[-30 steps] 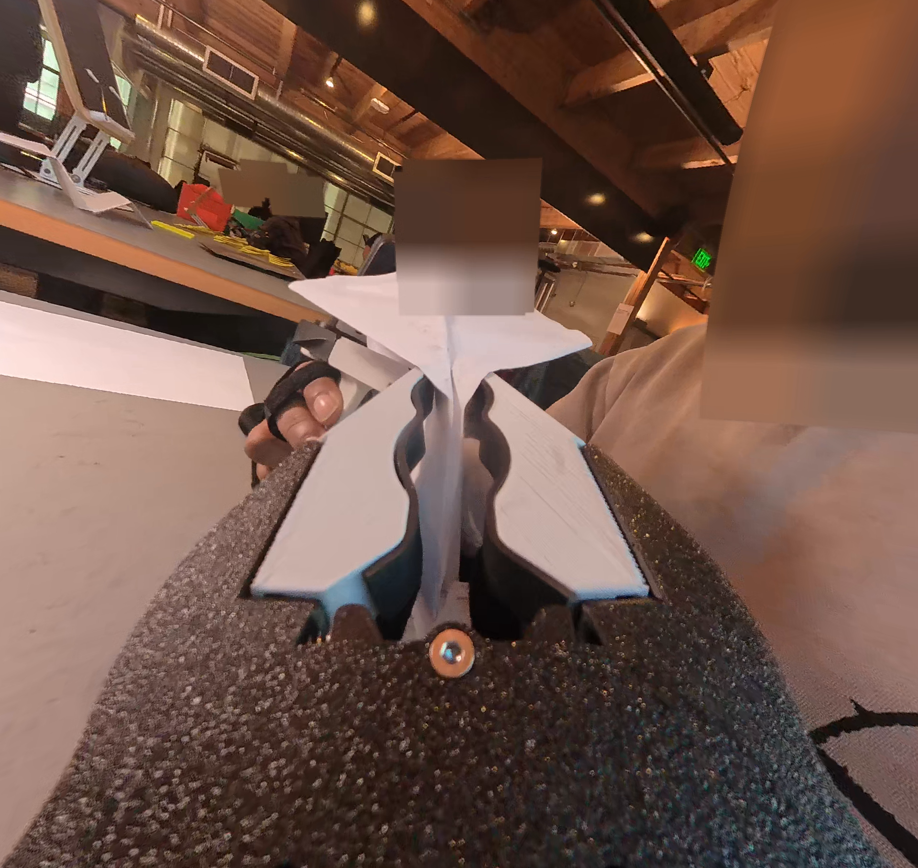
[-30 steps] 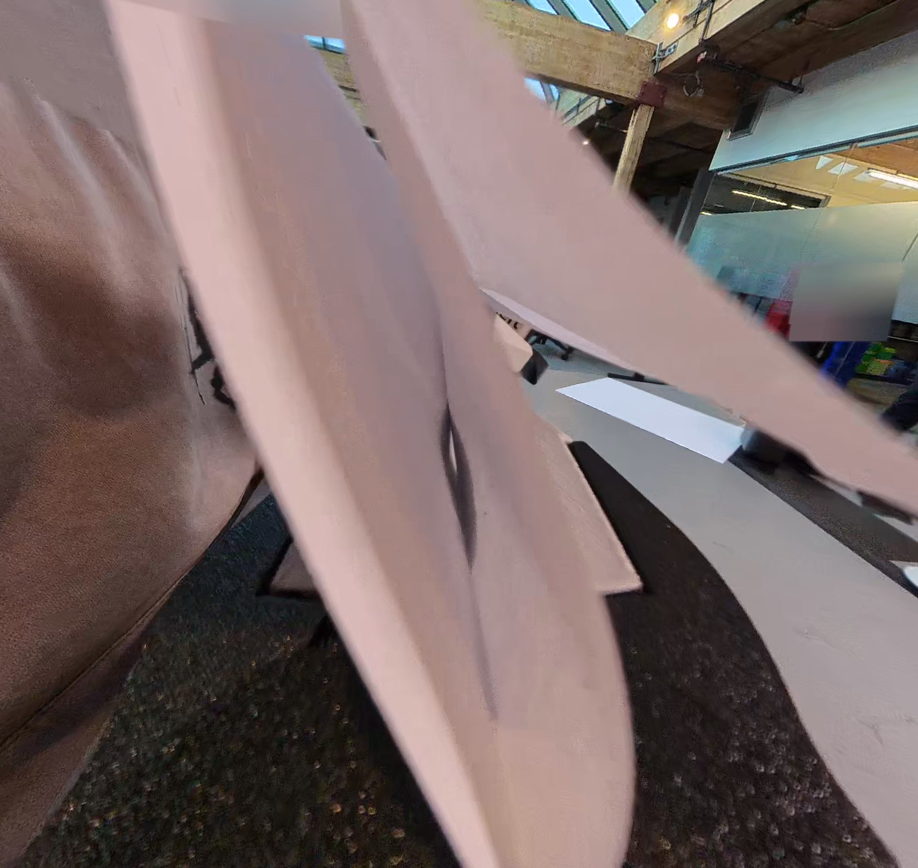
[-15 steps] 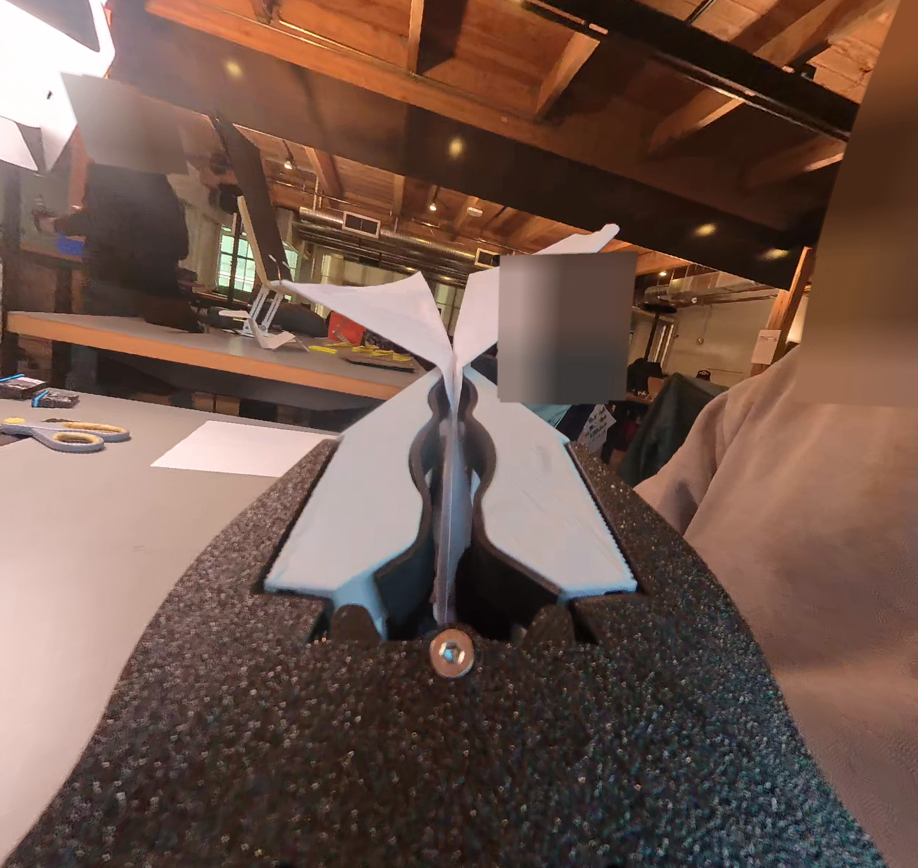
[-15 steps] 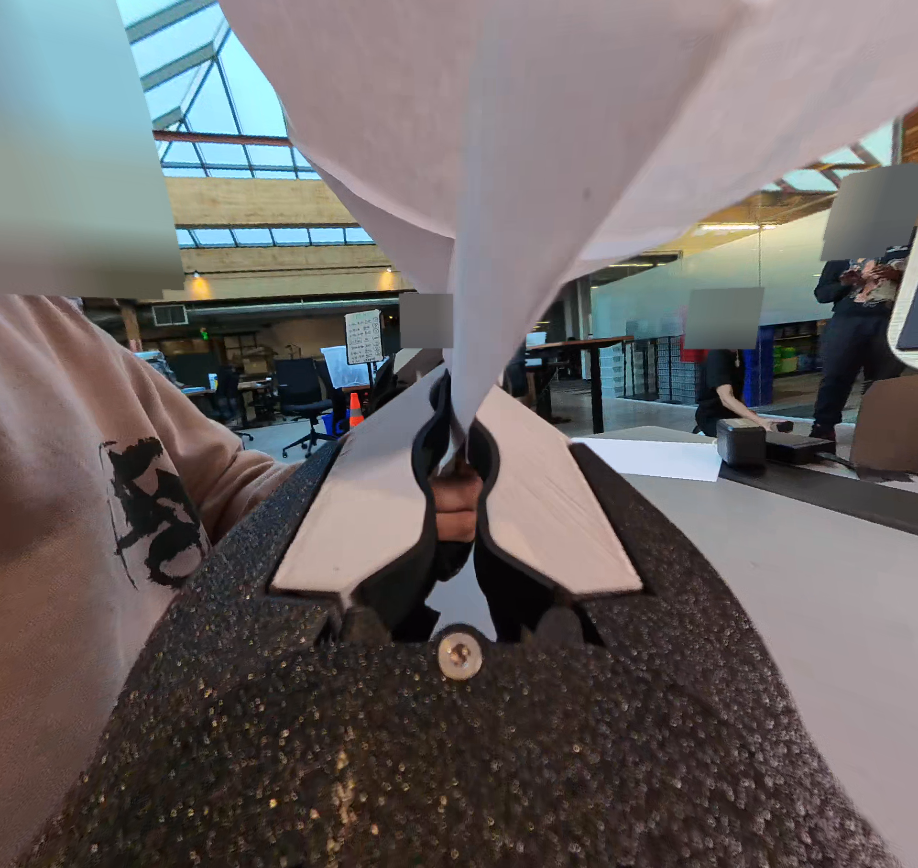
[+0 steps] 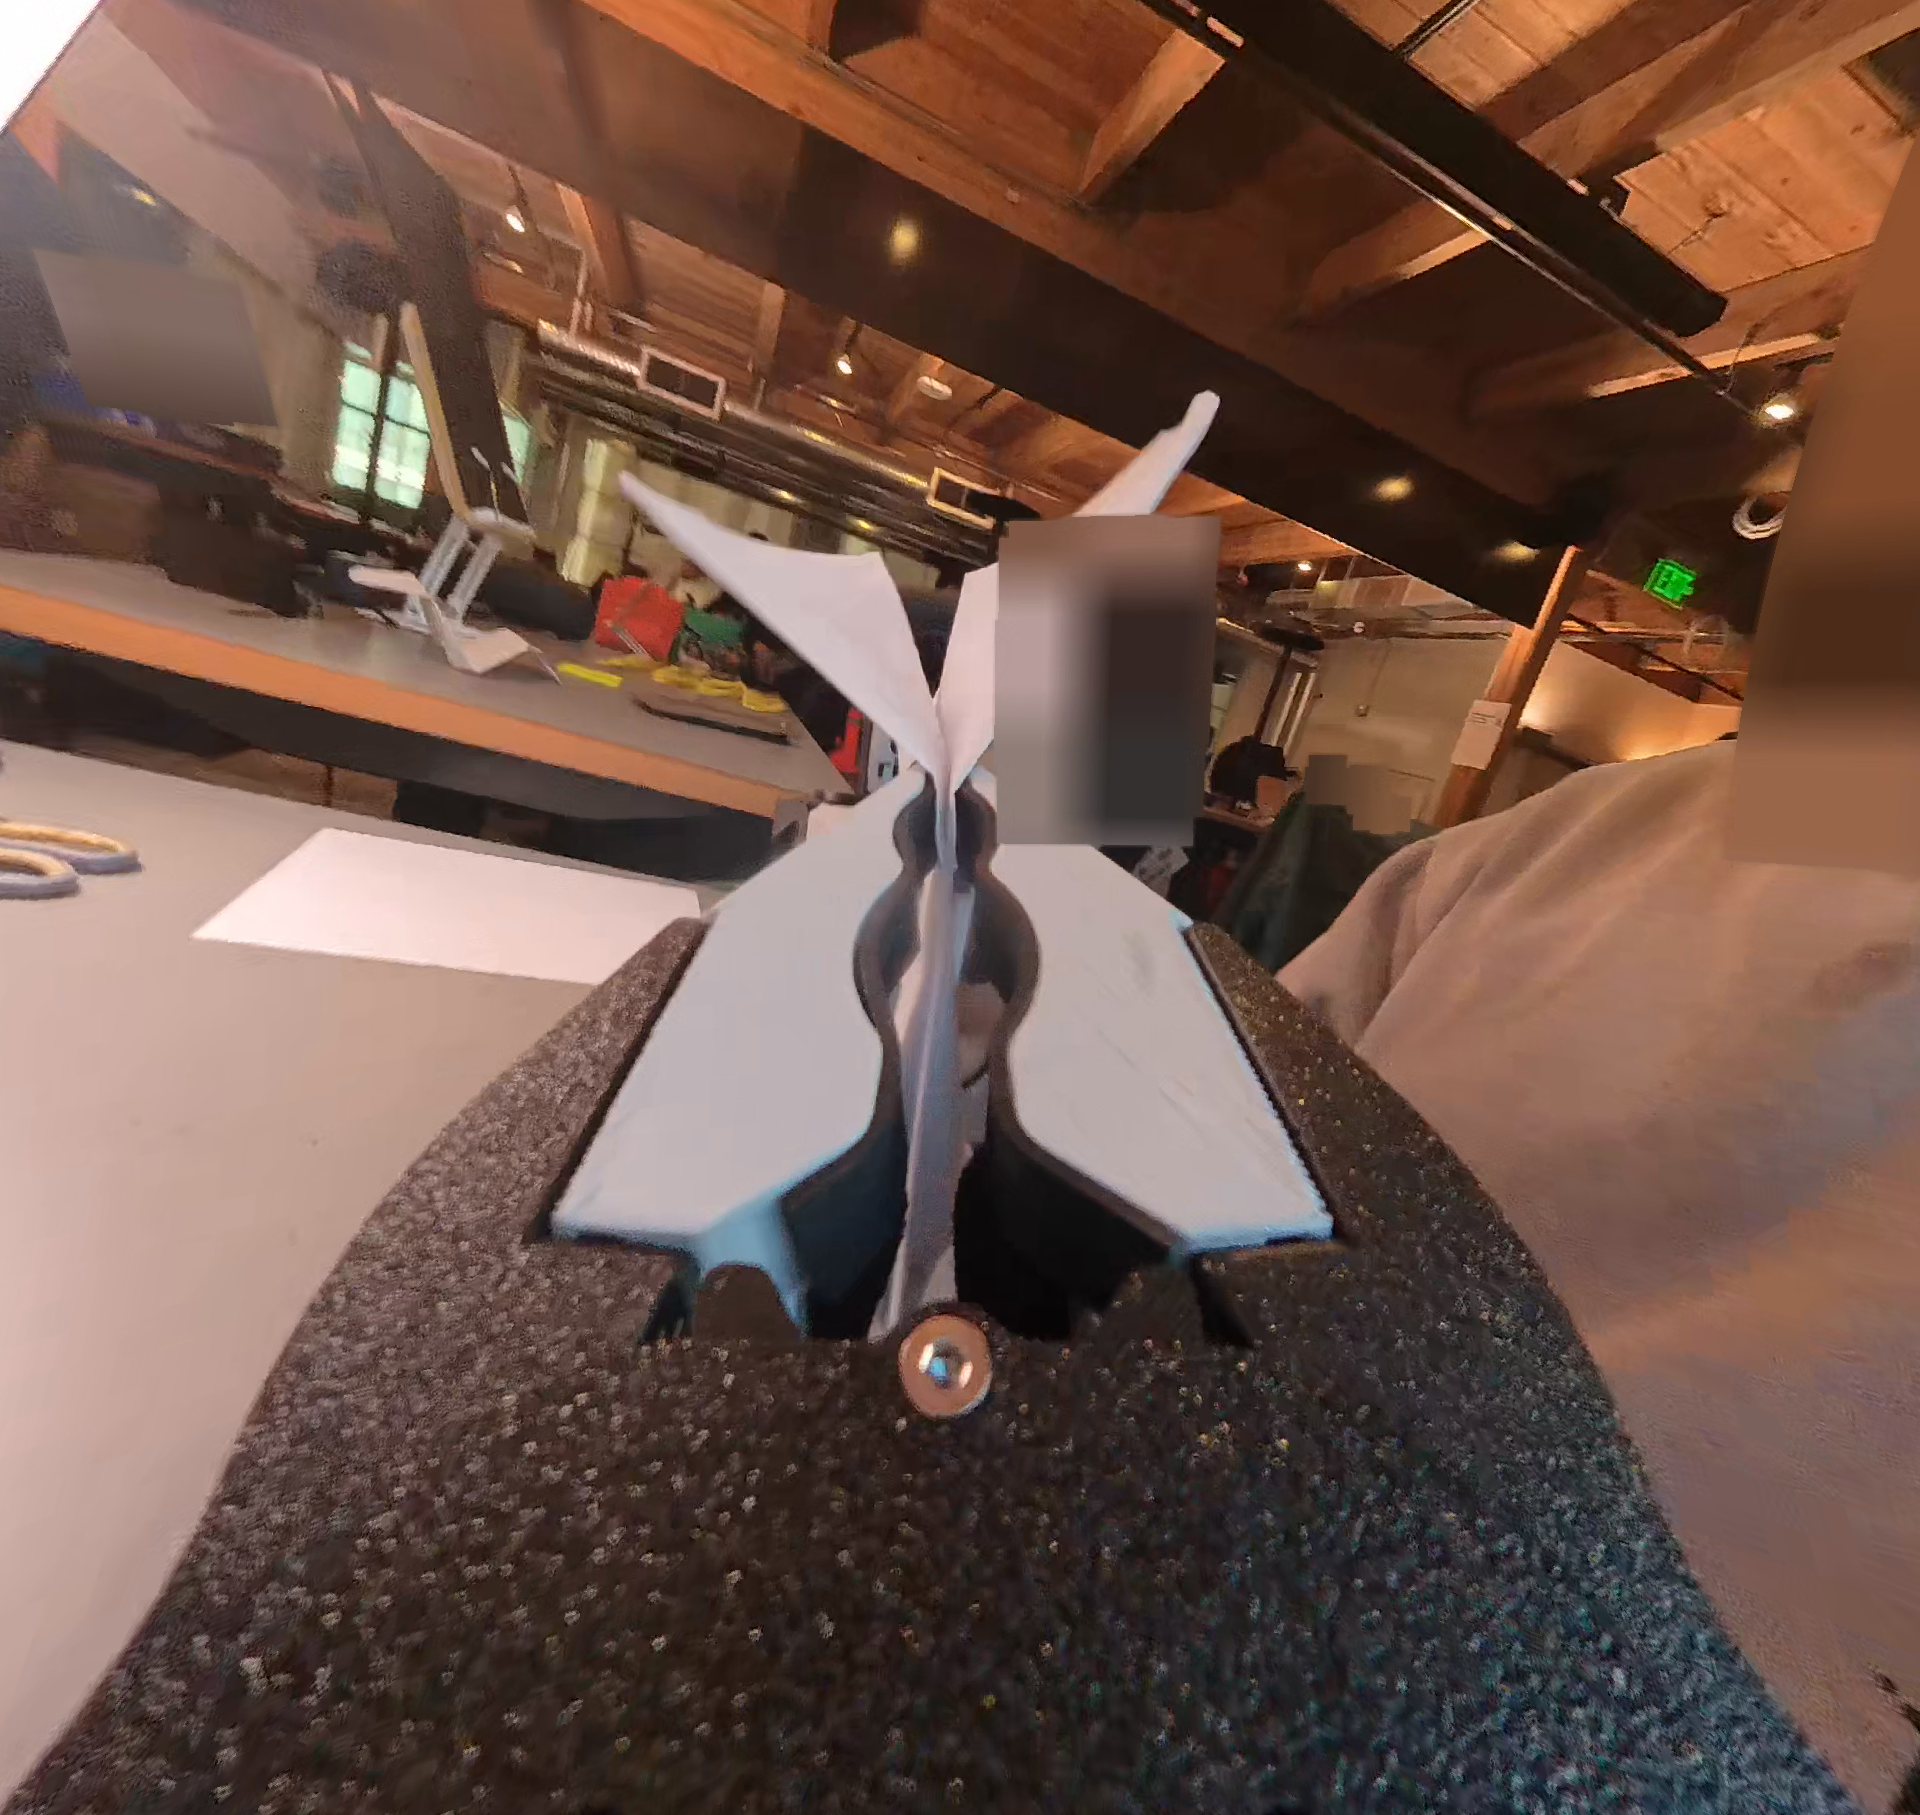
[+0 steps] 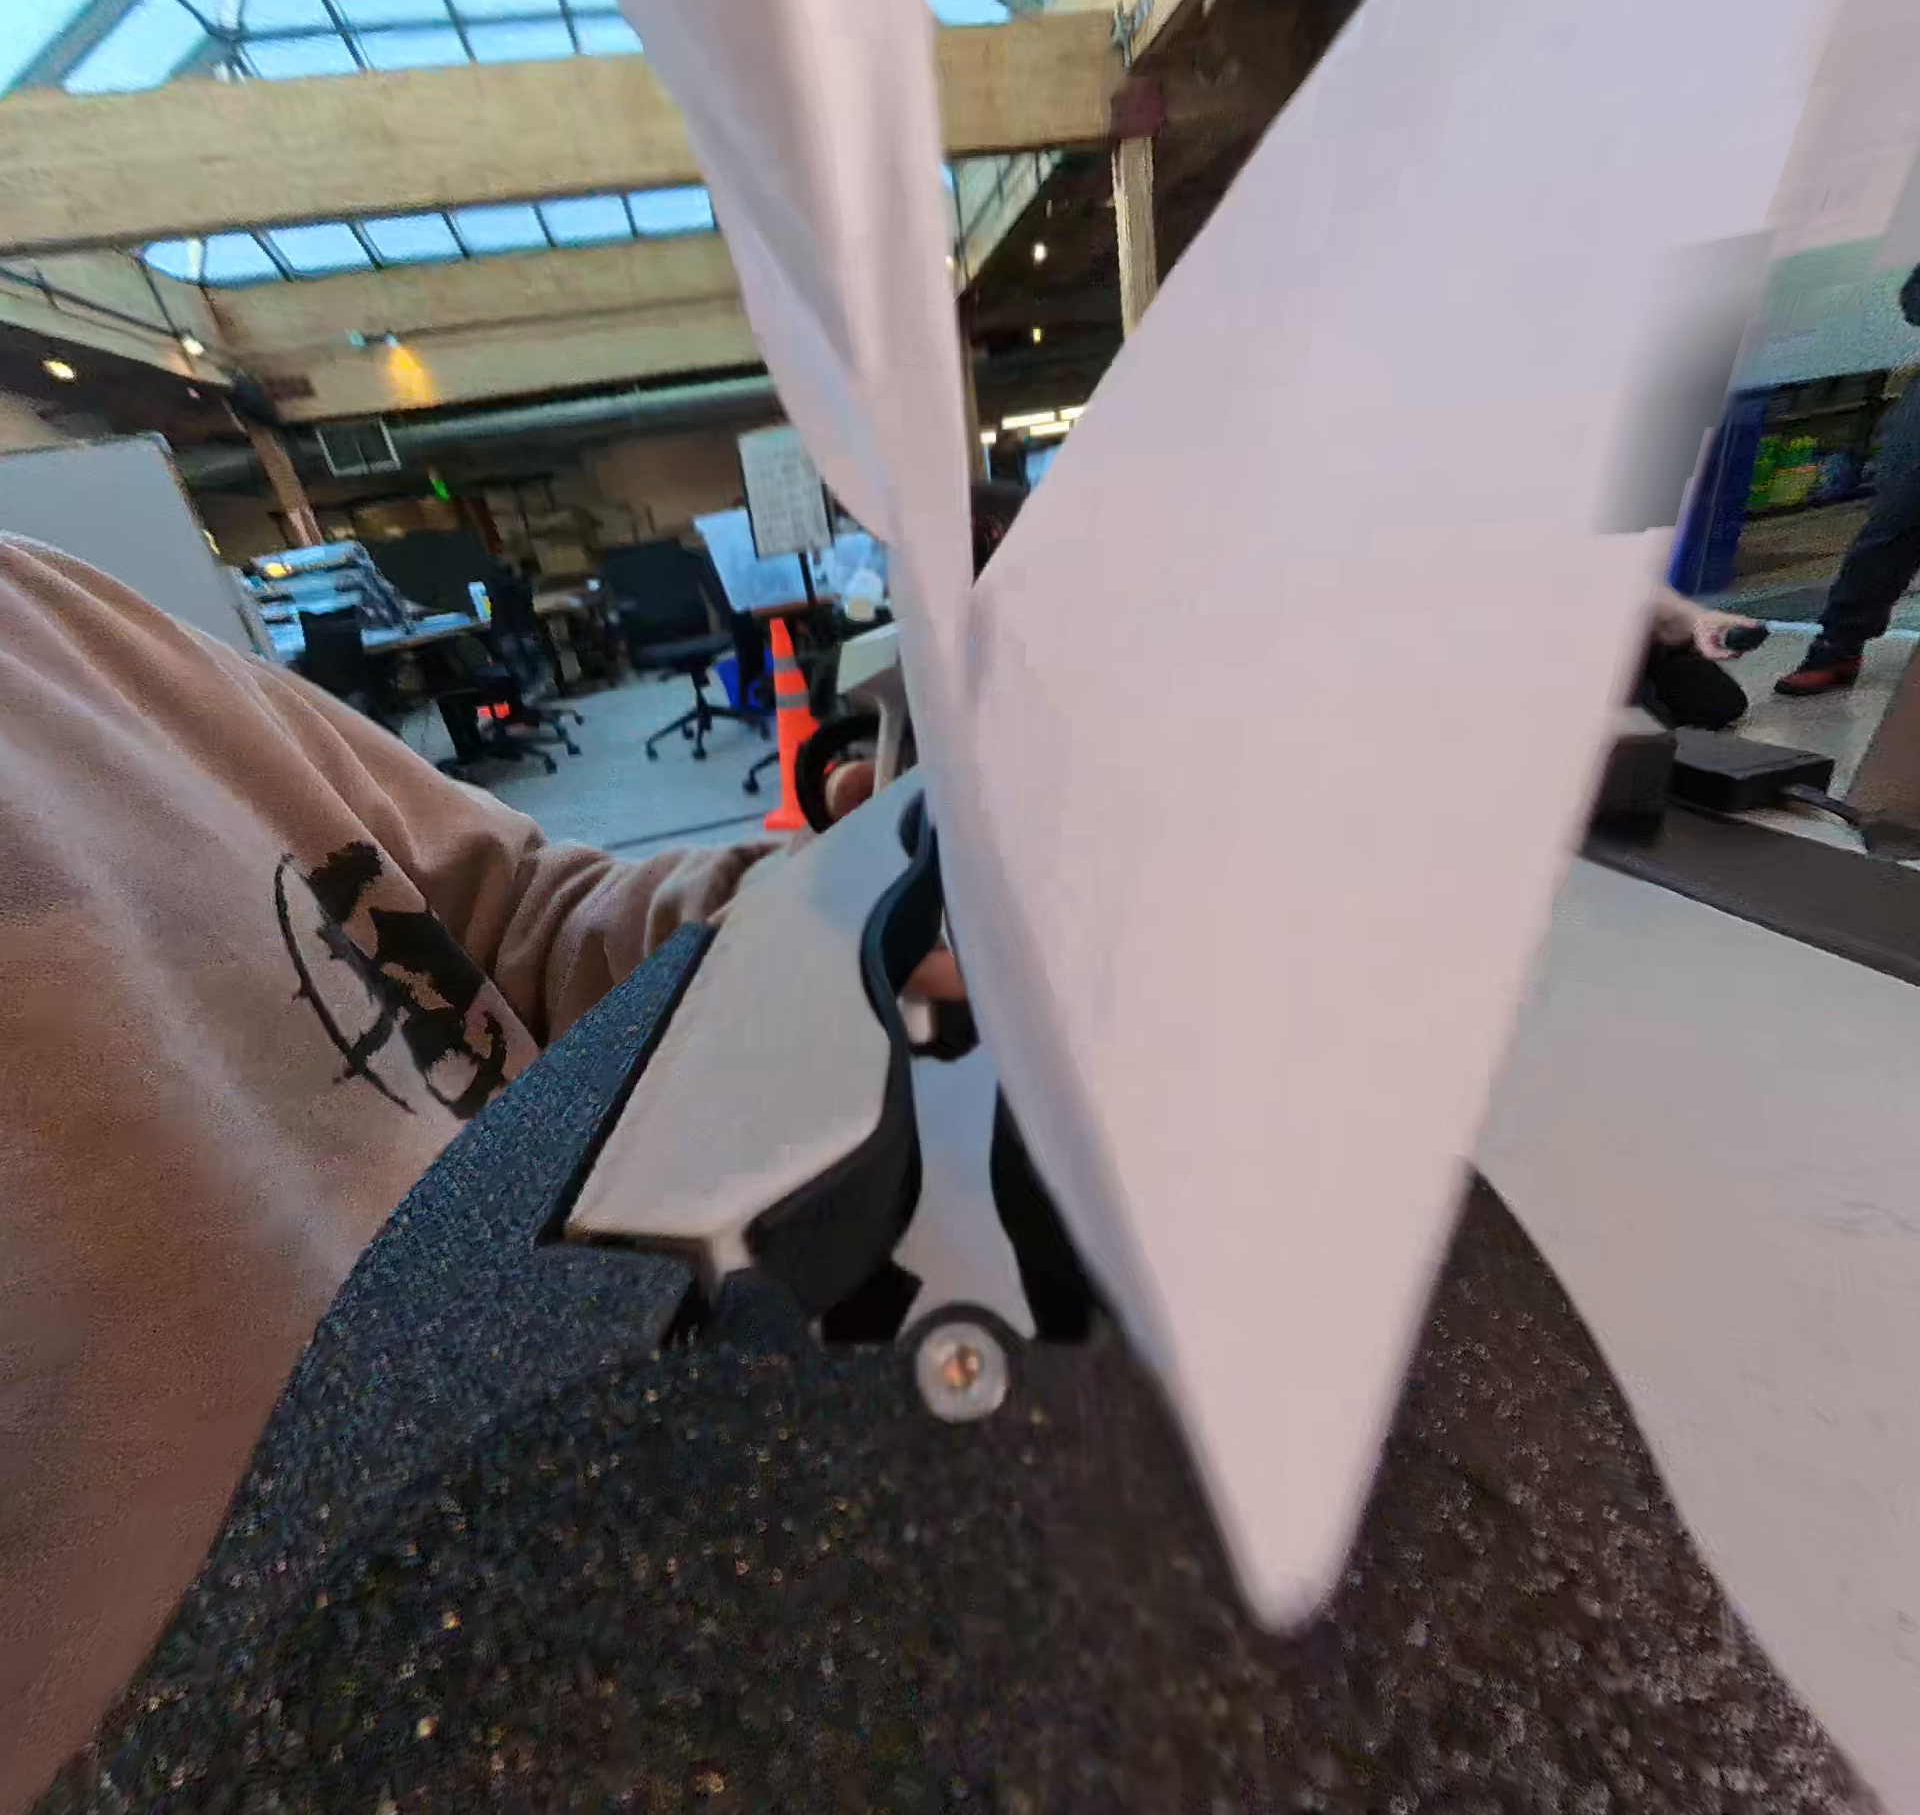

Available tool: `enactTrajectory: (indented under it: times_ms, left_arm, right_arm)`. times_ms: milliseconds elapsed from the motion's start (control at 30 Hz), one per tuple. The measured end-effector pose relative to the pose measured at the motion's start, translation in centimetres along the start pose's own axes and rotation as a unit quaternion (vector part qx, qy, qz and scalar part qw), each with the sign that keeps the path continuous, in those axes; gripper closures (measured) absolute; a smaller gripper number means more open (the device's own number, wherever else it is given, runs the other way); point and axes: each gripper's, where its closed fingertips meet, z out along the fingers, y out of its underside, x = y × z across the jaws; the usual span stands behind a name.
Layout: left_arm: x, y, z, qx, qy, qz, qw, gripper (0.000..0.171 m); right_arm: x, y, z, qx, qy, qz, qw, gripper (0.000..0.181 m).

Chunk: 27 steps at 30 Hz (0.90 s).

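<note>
My left hand-held gripper (image 5: 948, 809) pinches a folded white paper (image 5: 831, 612) above the tabletop (image 5: 208, 1090); my right hand-held gripper (image 6: 940, 830) seemingly pinches its fold. Light, floppy, creasable: grip folds.

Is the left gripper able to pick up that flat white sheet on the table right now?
Probably not yet. The left gripper has its jaws shut on folded paper, so they are full. The sheet lies flat and uncovered on the table.
</note>
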Motion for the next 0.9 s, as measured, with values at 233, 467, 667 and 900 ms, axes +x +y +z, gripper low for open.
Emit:
enactTrajectory:
  times_ms: [233,467,667,900]
  left_arm:
    - [4.6,-1.9,1.7,0.104,0.015,-0.002,0.994,0.171]
    - [12.4,2.7,3.8,0.032,0.016,-0.019,0.999,0.153]
    - [21.4,6.7,4.2,0.025,0.011,-0.021,0.999,0.152]
    - [31.5,10.3,5.7,-0.025,0.037,0.0,0.999,0.171]
  right_arm:
    - [-4.6,-4.4,-1.0,0.165,0.043,-0.021,0.985,0.18]
    - [-13.9,-4.5,-5.7,0.206,0.092,-0.054,0.973,0.181]
    - [-23.9,-4.5,-9.3,0.244,0.102,-0.056,0.963,0.181]
    - [-33.9,-2.6,-9.1,0.209,0.12,-0.108,0.965,0.181]
